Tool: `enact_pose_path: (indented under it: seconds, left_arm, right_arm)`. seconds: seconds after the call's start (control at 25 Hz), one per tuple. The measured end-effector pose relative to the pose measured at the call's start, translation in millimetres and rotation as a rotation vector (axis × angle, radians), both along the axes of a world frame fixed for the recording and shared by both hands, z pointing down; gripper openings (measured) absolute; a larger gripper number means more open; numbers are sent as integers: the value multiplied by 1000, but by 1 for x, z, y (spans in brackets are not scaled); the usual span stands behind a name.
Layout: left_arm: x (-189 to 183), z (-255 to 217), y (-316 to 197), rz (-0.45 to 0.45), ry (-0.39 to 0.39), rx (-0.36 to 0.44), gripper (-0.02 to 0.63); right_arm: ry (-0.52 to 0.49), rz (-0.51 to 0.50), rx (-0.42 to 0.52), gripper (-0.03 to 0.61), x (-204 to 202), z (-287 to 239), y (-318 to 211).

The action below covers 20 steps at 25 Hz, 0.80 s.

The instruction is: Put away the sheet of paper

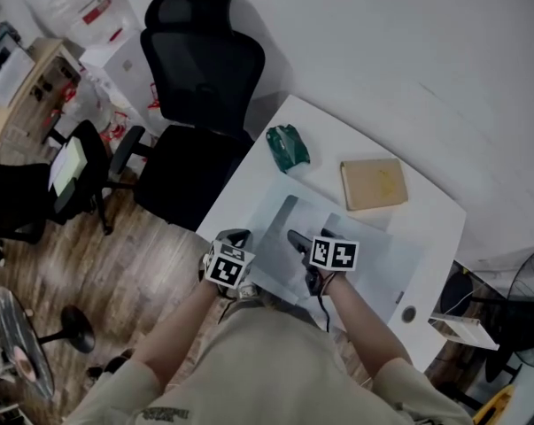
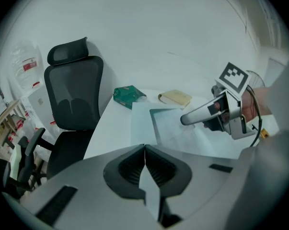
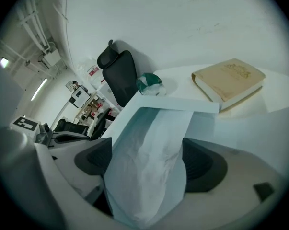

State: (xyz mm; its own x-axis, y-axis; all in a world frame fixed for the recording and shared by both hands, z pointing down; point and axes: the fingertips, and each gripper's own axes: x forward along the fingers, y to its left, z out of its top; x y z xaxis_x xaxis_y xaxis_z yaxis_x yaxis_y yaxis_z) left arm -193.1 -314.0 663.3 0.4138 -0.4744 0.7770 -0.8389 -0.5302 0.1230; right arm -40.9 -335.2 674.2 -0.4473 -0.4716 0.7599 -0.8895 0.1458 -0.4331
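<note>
A crumpled white sheet of paper point(image 3: 151, 143) lies between the wide-apart jaws of my right gripper point(image 3: 148, 163), and the pads stand clear of it. Its far end runs into a pale translucent folder point(image 3: 182, 102) lying flat on the white table point(image 1: 337, 127). In the head view the right gripper point(image 1: 297, 238) sits over the folder point(image 1: 373, 259), at its middle. My left gripper point(image 2: 144, 152) is shut on a thin pale edge at the folder's near left side point(image 1: 238, 239). From the left gripper view the right gripper point(image 2: 191, 119) hangs just above the folder point(image 2: 142, 121).
A tan book point(image 1: 373, 184) lies at the table's far side, with a green crumpled object point(image 1: 288, 147) to its left. A black office chair point(image 1: 200, 104) stands beyond the table's left edge. A fan point(image 1: 532, 321) and a cable are at the right.
</note>
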Motion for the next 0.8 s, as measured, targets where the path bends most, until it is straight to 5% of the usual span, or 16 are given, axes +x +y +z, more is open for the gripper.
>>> enact_pose_path:
  seconds: [0.2,0.44,0.68,0.8]
  left_arm:
    - [2,-49,-15,-14,58,86,20]
    - [-6,-131,-37,-20,63,293,20]
    - [-8,-198,-47,-10,69,418,20]
    - [-7,-236,-50,-9,92,491,20]
  right_arm:
    - [22,-50,112,445,6,-48,-7]
    - [46,-118,282,437,9,-119,-17]
    - [2,-154,480,324,0,-212,-21]
    - [19,-165,590,200,-3,-257,-21]
